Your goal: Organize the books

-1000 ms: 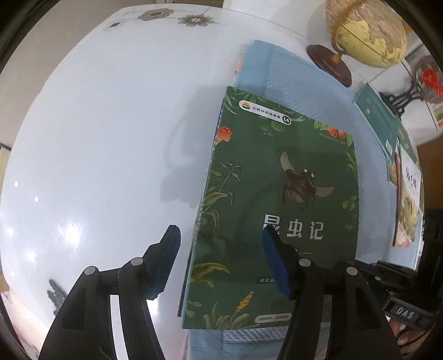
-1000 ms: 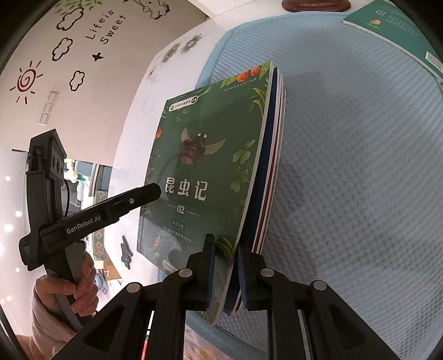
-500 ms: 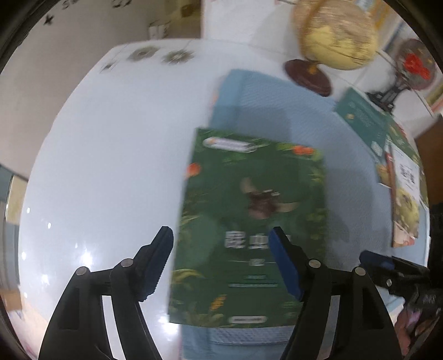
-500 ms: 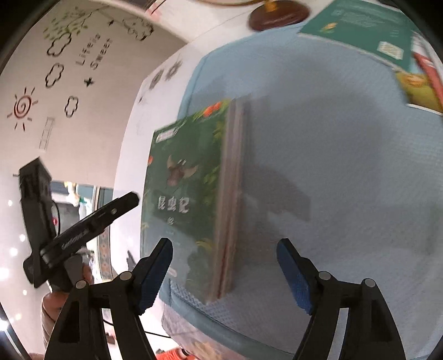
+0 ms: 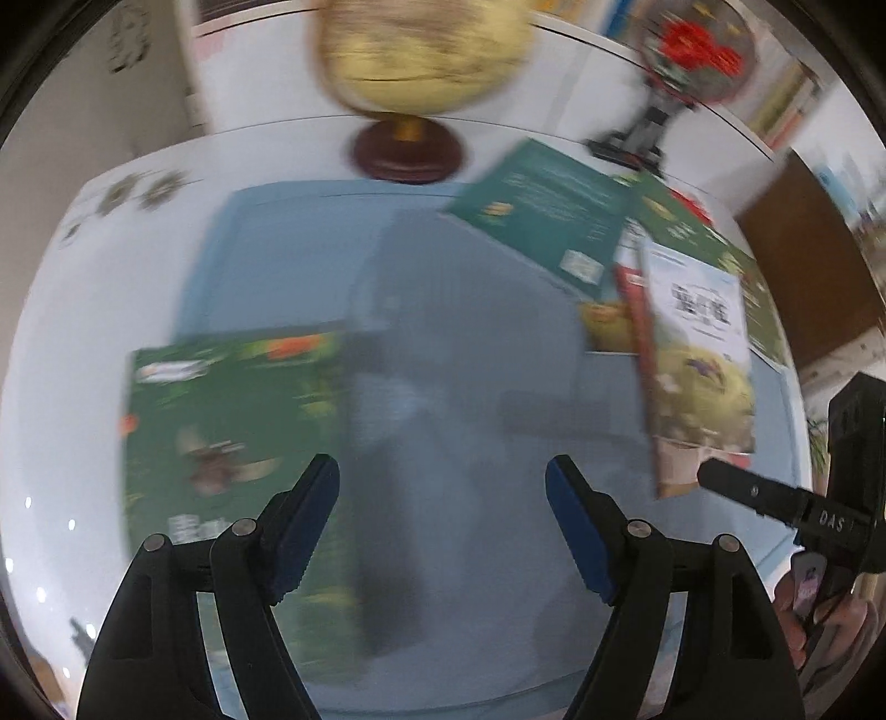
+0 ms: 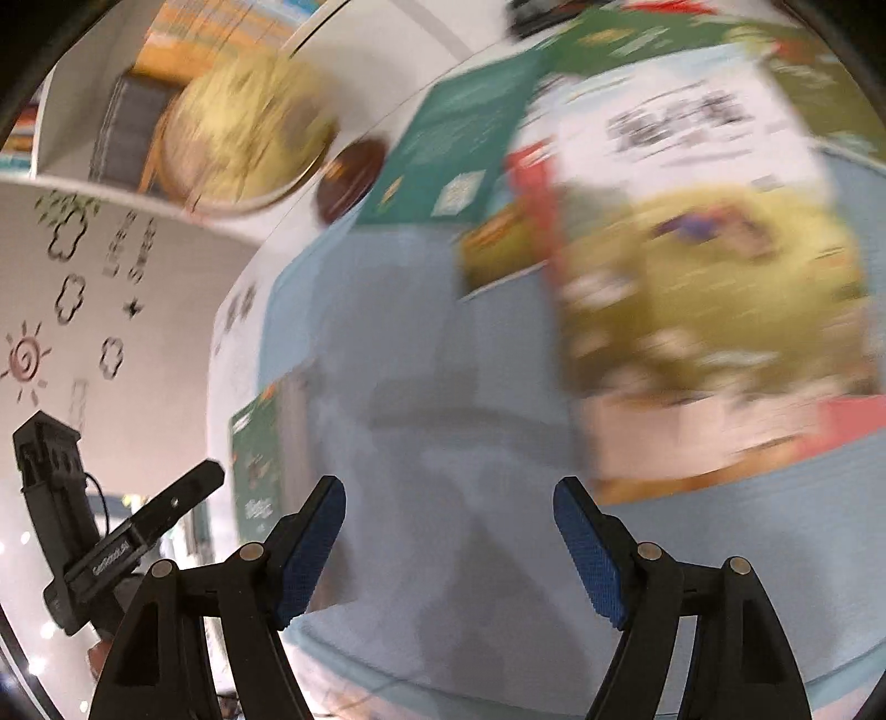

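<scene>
Both jaws spread, empty. Yellow-covered book (image 6: 714, 310) lies far-right of right gripper (image 6: 448, 543), long axis running away; left gripper (image 5: 443, 520) farther off.

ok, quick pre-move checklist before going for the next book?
1. Left gripper empty, fingers apart: ok.
2. Right gripper empty, fingers apart: ok.
3. Green insect book lying flat on blue mat: ok.
4. Next target, white-and-yellow book, in view on top of the loose pile: ok.
5. Graspable free edge on it: cannot tell, frames blurred.
6. Globe away from the pile: ok.
</scene>
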A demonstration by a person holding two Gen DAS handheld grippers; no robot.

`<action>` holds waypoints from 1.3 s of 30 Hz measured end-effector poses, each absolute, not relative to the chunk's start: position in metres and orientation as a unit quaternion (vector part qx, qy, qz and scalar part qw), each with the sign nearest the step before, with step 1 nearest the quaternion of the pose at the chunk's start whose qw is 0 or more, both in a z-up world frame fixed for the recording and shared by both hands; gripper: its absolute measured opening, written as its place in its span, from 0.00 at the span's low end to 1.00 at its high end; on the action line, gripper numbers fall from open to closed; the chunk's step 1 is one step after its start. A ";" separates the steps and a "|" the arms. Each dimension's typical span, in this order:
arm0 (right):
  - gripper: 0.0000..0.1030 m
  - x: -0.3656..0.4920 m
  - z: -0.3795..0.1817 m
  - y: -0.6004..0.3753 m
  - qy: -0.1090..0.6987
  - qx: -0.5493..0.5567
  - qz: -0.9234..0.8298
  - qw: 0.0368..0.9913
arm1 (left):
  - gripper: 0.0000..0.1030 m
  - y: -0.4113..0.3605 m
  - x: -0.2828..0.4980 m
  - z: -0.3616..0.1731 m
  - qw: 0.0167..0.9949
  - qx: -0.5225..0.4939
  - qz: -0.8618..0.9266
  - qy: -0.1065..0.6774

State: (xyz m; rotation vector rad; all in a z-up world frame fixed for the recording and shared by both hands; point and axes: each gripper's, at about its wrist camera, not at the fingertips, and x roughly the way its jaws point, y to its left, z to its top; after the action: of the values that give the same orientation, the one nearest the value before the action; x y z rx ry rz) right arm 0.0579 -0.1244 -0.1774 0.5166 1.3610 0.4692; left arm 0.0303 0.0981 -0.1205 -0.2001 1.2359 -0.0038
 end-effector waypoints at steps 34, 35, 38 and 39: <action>0.44 0.111 -0.195 -0.225 0.594 0.054 0.177 0.783 | 0.51 -0.090 0.059 -0.182 0.778 -0.068 -0.081 0.619; 0.44 0.105 -0.195 -0.223 0.599 0.056 0.184 0.778 | 0.51 -0.085 0.052 -0.182 0.774 -0.074 -0.083 0.623; 0.44 0.082 -0.197 -0.223 0.618 0.079 0.213 0.752 | 0.51 -0.068 0.023 -0.183 0.756 -0.114 -0.093 0.638; 0.44 0.075 -0.198 -0.224 0.625 0.087 0.221 0.743 | 0.51 -0.061 0.012 -0.184 0.748 -0.128 -0.099 0.643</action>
State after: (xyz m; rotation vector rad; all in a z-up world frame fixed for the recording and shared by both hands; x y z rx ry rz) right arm 0.0745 -0.2244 -0.1984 0.1909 1.3701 0.4853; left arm 0.0115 -0.0614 -0.1844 -0.2797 1.4069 -0.2159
